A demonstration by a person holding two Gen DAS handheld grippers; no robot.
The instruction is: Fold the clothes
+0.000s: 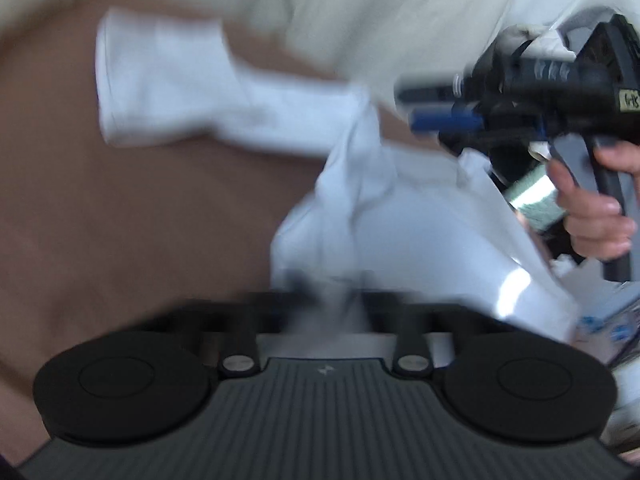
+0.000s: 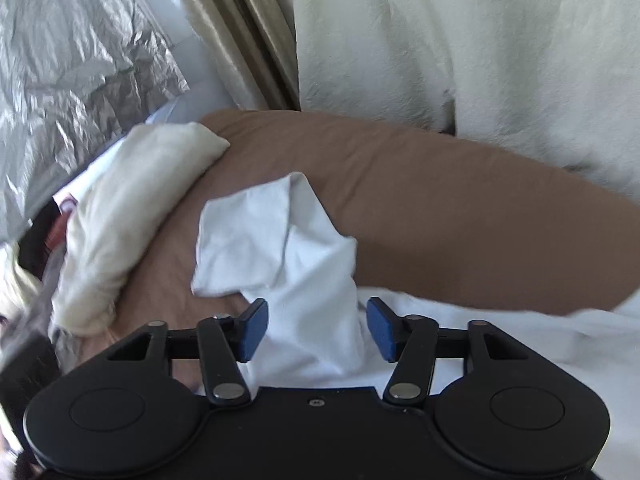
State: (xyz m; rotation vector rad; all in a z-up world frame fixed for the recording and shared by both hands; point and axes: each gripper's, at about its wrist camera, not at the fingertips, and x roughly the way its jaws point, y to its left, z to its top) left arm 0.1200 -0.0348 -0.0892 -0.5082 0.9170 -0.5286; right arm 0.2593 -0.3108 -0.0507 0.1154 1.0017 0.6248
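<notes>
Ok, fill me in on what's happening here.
A person is folding a white cotton garment on a brown bedsheet, with tongs in each hand. The left tongs are shut on a bunch of the fabric. The right tongs stand open, the sleeve lying between the blue pads, ungripped.

- My left gripper is smeared by motion blur; I can't make out its fingertips, buried in the white garment.
- The hand holding my right gripper is cut off at the frame's edge.
</notes>
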